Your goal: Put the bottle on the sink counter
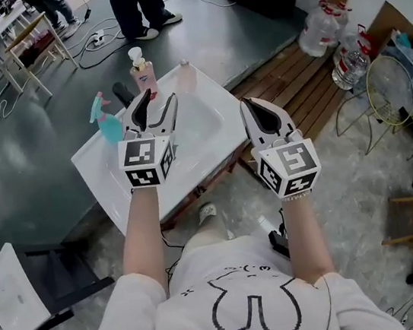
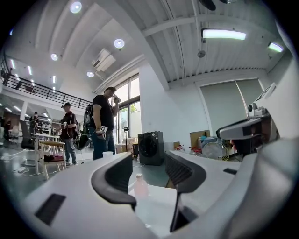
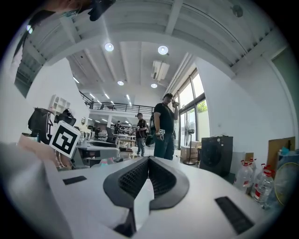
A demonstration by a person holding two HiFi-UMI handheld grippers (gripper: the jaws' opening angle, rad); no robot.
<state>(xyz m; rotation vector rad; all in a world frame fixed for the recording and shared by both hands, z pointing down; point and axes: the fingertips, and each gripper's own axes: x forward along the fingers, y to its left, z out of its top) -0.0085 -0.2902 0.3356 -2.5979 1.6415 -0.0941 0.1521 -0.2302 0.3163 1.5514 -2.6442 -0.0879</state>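
A white sink counter stands in front of me. On its far rim are a small pale pink bottle, a pink bottle with a white cap and a blue spray bottle. My left gripper hovers over the basin with its jaws open and nothing between them. In the left gripper view the small bottle shows beyond the gap of that gripper, well apart from the pads. My right gripper is held to the right of the sink, its jaws shut and empty.
A person stands behind the sink, near cables on the floor. Large water jugs and a fan are at the right by a wooden pallet. A table and chair are at the far left, and a black washing machine stands by the wall.
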